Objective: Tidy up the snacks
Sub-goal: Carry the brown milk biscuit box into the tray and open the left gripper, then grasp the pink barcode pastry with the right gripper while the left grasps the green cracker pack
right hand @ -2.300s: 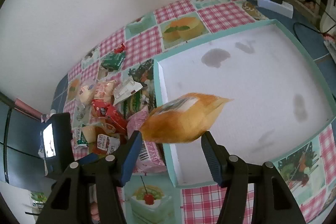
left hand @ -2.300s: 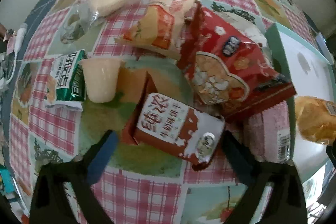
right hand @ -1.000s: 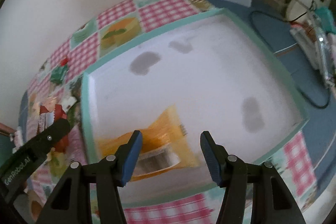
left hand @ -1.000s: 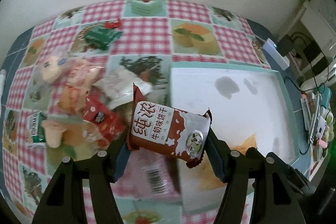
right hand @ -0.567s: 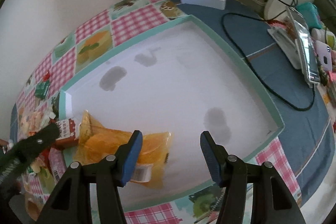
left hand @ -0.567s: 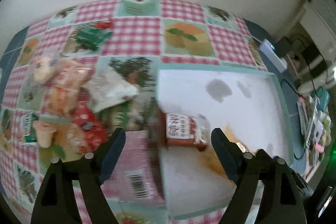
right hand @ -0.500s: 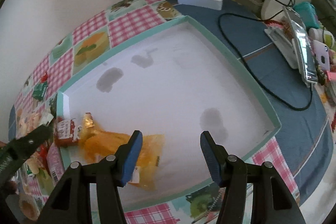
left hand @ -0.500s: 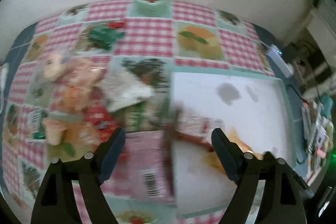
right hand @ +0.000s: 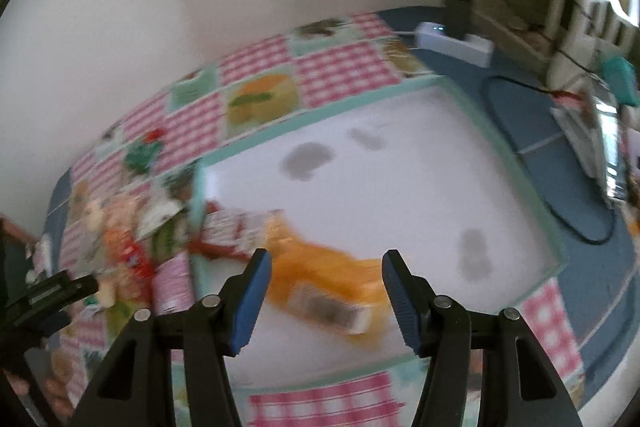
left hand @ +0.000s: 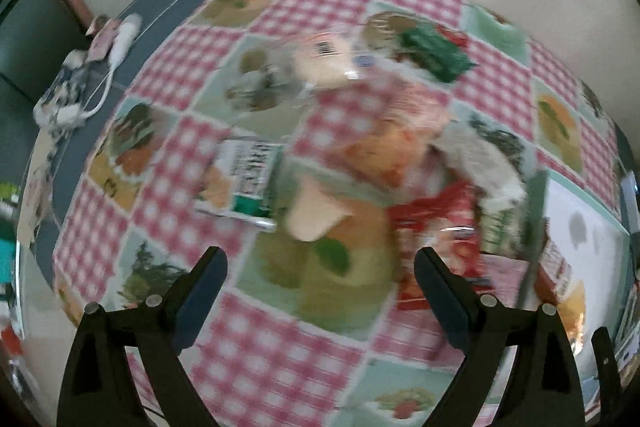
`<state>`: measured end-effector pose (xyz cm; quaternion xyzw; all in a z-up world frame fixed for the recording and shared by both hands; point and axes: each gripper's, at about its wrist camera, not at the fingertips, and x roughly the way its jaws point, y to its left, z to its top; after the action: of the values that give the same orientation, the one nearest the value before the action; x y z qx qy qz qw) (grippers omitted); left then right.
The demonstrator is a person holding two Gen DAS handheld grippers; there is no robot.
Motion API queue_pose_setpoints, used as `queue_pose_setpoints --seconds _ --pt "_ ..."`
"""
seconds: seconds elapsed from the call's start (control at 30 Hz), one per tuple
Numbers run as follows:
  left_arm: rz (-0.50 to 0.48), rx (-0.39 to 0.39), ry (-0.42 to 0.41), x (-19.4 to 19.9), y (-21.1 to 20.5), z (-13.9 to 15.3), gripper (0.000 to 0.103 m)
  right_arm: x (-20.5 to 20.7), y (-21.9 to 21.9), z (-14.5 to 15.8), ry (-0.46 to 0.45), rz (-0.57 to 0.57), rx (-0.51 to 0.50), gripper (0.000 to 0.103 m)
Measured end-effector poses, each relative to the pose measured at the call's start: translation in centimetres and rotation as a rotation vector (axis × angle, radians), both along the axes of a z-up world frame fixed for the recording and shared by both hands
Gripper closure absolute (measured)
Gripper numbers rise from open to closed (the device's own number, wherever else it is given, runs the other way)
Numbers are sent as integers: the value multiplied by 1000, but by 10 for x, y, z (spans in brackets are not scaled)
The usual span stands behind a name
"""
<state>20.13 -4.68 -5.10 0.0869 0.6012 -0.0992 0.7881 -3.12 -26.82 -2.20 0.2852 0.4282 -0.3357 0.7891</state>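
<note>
Motion blurs both views. My left gripper (left hand: pixel 318 255) hangs over the snack pile on the checked tablecloth, jaws opening wide with nothing between them. Just beyond its tips lie a pale jelly cup (left hand: pixel 316 215), a green-and-white packet (left hand: pixel 248 183) and a red packet (left hand: pixel 436 227). A green packet (left hand: pixel 436 55) and a clear-bagged bun (left hand: pixel 320 63) lie farther off. My right gripper (right hand: pixel 328 255) is open and empty above the teal-rimmed tray (right hand: pixel 500 131). In the tray lie an orange packet (right hand: pixel 328 283) and a brown-and-white biscuit packet (right hand: pixel 232 231).
A white power strip (right hand: pixel 456 39) with a plug and a black cable sits beyond the tray. Devices (right hand: pixel 608 147) lie on the blue surface to its right. A white cable (left hand: pixel 120 43) lies at the table's far left. A wall backs the table.
The left gripper opened and dropped the biscuit packet into the tray beside the orange packet, then swung left over the snack pile. The right gripper stayed open over the tray and shifted slightly.
</note>
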Motion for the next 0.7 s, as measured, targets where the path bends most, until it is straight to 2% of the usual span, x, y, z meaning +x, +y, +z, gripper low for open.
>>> queue_pose_setpoints --seconds 0.03,0.17,0.27,0.3,0.4,0.5,0.7 --pt "14 -2 2 4 7 -2 8 6 6 1 -4 22 2 39" --pt "68 -11 13 17 30 -4 7 30 34 -2 9 104 -15 21" --pt "115 -23 27 24 46 -6 5 47 51 -7 29 167 -16 20" --pt "130 -28 31 25 52 -7 5 50 55 -10 34 183 -14 17" --pt "175 -40 47 30 68 -11 5 64 70 -16 43 233 -17 0" --pt "198 -56 63 36 82 -15 5 73 82 -20 56 264 -28 0" --pt "200 -32 63 44 98 -21 5 89 100 -28 98 290 -46 0"
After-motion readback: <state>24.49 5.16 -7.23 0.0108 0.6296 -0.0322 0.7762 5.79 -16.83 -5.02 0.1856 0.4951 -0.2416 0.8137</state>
